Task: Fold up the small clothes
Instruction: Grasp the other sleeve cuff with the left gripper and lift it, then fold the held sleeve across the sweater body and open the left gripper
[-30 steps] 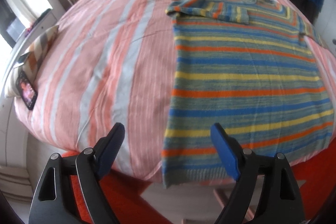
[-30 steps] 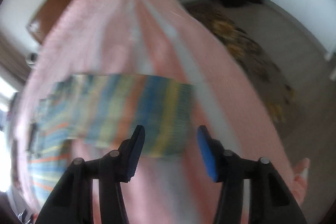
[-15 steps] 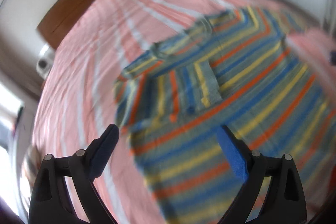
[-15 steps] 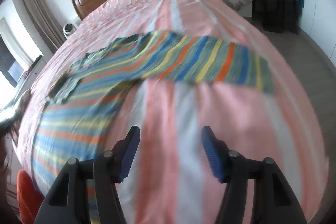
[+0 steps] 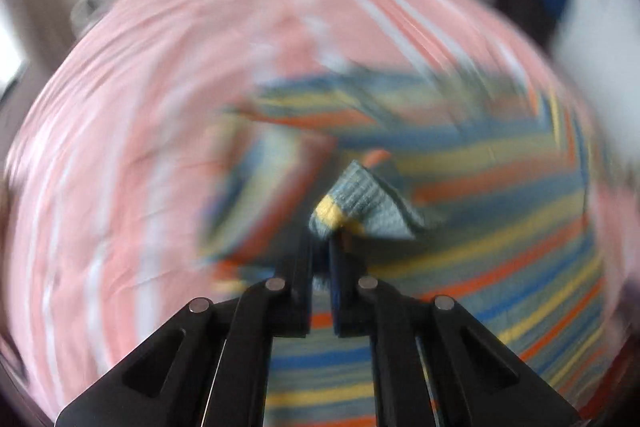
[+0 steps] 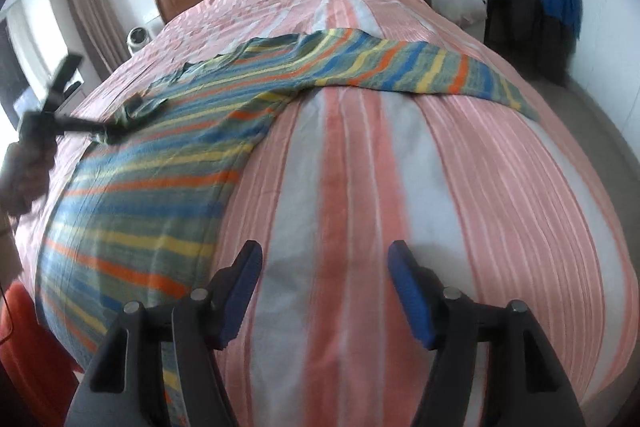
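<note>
Striped in blue, orange, yellow and grey, the sweater (image 6: 160, 163) lies flat on the pink striped bed (image 6: 400, 167), with one sleeve (image 6: 420, 71) stretched out to the side. The left gripper (image 5: 320, 243) has just snapped closed and pinches a bit of the sweater's knit cloth. The right gripper (image 6: 324, 295) hangs over bare bedcover beside the sweater; its jaws have just been opening and hold nothing.
</note>
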`<state>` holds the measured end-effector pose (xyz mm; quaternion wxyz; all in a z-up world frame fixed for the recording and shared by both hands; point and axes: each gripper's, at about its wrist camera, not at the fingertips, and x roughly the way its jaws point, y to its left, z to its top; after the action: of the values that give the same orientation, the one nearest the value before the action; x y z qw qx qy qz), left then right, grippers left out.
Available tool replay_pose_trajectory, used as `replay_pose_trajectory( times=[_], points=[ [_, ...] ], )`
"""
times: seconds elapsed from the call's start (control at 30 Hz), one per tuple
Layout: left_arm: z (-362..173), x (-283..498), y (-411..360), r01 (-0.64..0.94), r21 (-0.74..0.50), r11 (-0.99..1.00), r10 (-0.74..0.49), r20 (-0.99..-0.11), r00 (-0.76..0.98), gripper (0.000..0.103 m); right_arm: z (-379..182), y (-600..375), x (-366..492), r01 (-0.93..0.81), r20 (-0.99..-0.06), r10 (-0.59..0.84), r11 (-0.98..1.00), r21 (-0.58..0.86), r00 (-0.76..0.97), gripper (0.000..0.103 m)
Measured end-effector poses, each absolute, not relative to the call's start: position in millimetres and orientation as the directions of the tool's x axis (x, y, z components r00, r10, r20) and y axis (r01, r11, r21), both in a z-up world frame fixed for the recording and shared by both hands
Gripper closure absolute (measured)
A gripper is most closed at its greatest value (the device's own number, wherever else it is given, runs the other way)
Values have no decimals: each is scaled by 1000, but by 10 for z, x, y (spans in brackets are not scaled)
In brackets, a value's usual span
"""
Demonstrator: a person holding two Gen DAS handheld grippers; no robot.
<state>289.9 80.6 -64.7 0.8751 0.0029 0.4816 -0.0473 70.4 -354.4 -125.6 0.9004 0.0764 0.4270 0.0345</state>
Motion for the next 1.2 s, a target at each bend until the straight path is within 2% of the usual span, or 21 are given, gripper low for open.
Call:
replay_pose_trajectory(
  times=[0.1, 0.17, 0.27, 0.47, 0.57, 0.63, 0.67, 0.77, 0.83, 0.97, 1.03, 1.07, 1.1, 1.13, 1.2],
  points=[
    [-521, 2790, 1712, -174, -120, 977, -3, -829, 559, 98, -1267, -3559, 682, 5, -755, 135, 984, 180, 642, 38],
    [-587, 2692, 2259, -334, -107, 937, 93, -842, 532, 98, -1295, -3576, 667, 11, -753, 137, 982, 188, 644, 38],
    [-814, 2603, 2667, -460, -97, 883, 150, -870, 470, 98, -1320, -3551, 668, 8, -753, 128, 985, 174, 645, 35],
    [-1292, 2516, 2898, -576, -212, 790, 50, -913, 404, 98, -1328, -3457, 676, -1, -759, 111, 990, 144, 642, 31],
    [-1335, 2443, 2946, -577, -222, 786, 36, -915, 402, 89, -1346, -3435, 681, 0, -761, 100, 992, 130, 641, 31],
    [-1296, 2342, 2989, -586, -229, 778, 33, -915, 402, 76, -1345, -3427, 682, 0, -762, 99, 992, 129, 640, 30],
    [-1284, 2315, 3048, -588, -238, 773, 28, -913, 406, 73, -1345, -3426, 682, 0, -762, 99, 992, 129, 640, 30],
    [-1198, 2297, 3177, -568, -280, 774, 10, -891, 453, 49, -1355, -3422, 689, -2, -761, 101, 992, 130, 641, 29],
    [-1170, 2410, 3232, -555, -273, 786, 26, -882, 471, 26, -1364, -3405, 697, -2, -761, 99, 992, 127, 641, 27],
    [-1242, 2812, 3319, -542, -200, 816, 71, -896, 439, 24, -1378, -3359, 711, -6, -764, 84, 995, 105, 639, 25],
    [-1320, 3002, 3355, -554, -138, 821, 116, -910, 399, 31, -1386, -3344, 714, -6, -766, 78, 995, 96, 638, 25],
    [-1341, 3059, 3364, -559, -116, 821, 140, -908, 394, 41, -1390, -3339, 718, -5, -767, 74, 996, 92, 638, 25],
    [-1345, 3108, 3369, -565, -97, 819, 169, -901, 400, 83, -1393, -3332, 719, -3, -767, 71, 996, 89, 638, 24],
    [-1341, 3097, 3380, -559, -106, 822, 163, -897, 410, 101, -1399, -3324, 723, -1, -768, 66, 996, 85, 637, 24],
    [-1280, 3050, 3401, -608, -64, 792, 249, -875, 416, 101, -1411, -3299, 732, 0, -769, 56, 997, 72, 636, 23]
  ],
)
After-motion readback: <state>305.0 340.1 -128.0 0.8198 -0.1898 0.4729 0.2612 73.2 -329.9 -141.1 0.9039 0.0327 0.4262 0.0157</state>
